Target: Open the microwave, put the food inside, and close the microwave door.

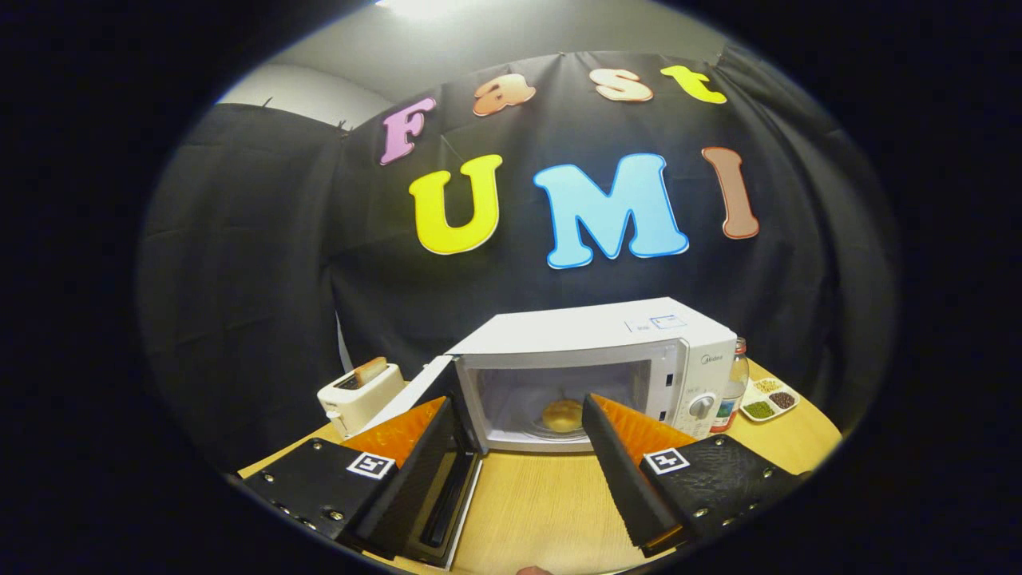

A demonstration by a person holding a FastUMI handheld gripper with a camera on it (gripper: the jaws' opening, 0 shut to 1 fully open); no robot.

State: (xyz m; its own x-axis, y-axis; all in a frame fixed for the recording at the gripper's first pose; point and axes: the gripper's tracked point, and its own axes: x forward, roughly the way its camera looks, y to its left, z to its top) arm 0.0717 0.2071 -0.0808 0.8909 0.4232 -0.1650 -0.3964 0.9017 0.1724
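Gripper (519,415) spread wide, holding nothing, fingers apart above the table (551,503). Beyond them, microwave (595,367) near the table's back edge, door (435,447) swung open; bun (562,414) on the plate inside. Toaster (361,394) with bread at back left corner; bottle (736,382) and sectioned dish of grains (768,398) at back right

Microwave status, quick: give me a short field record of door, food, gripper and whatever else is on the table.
microwave: white, on wooden table
door: swung open, beside one finger
food: bun inside the cavity, beyond the fingers
gripper: open, holding nothing, fingers apart before the opening
toaster: beside the open door, toast in slot
bottle, sectioned dish: on the control side
remaining: close the door
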